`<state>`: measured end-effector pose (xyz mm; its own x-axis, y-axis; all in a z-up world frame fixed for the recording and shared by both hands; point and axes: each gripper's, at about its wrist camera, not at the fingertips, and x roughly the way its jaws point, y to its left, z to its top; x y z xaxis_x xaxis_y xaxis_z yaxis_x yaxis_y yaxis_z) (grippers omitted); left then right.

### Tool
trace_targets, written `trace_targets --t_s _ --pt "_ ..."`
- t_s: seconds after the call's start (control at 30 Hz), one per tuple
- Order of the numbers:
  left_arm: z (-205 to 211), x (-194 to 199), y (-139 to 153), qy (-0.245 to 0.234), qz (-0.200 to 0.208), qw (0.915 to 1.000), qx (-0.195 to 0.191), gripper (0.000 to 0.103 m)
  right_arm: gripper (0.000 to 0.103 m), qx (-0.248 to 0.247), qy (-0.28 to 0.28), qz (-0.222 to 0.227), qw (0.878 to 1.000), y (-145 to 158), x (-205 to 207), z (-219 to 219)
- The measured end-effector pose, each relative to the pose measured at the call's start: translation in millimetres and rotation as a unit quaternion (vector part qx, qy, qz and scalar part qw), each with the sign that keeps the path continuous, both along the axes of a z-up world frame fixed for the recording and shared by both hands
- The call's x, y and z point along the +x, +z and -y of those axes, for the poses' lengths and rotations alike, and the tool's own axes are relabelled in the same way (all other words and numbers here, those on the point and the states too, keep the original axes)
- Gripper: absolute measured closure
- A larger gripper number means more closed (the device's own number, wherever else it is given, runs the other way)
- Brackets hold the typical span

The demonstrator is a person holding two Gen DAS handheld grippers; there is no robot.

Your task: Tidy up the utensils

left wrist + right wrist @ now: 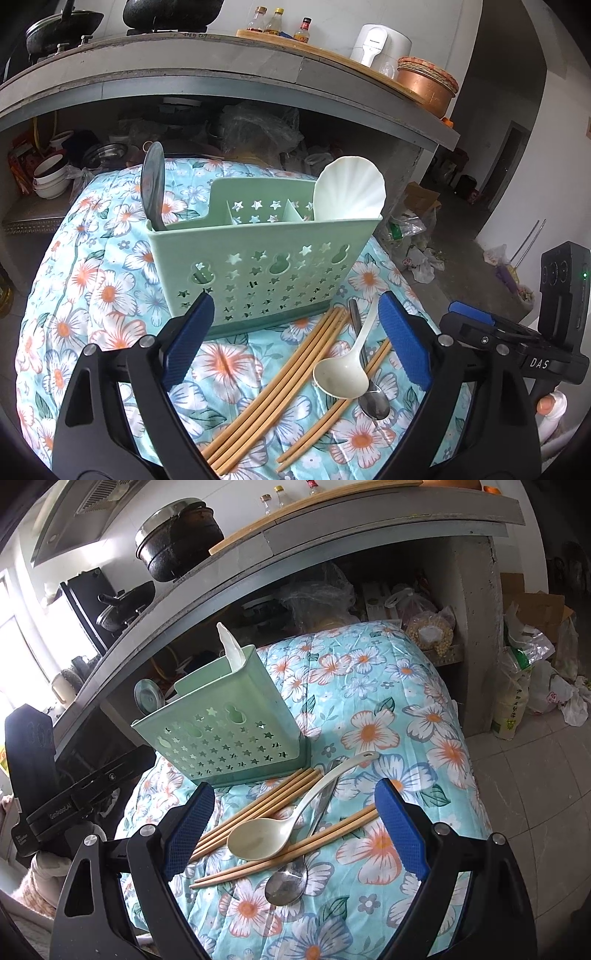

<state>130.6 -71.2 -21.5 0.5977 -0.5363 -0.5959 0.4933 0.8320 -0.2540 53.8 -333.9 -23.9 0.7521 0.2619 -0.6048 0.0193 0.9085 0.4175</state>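
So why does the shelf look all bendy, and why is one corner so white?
Left wrist view: the fisheye lens bows the straight shelf into an arch, and the picture's corners go dark. Right wrist view: the shelf curves the same way, and daylight from the window washes out the left edge. The holder and spoon stay sharp in the middle.

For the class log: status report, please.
Both jaws open, empty. Green plastic caddy upright; cream plastic spoon, steel spoon, bamboo chopsticks loose. Nothing blocking.
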Motion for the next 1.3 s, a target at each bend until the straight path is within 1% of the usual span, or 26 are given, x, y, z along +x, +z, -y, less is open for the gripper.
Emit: trace_targets --t_s 1.3 --pt "-2.4 -1.6 -1.7 0.02 -0.004 0.9996 0.019 0.016 0.017 0.002 0.003 0.002 1.0 1.0 -2.5 -3.1"
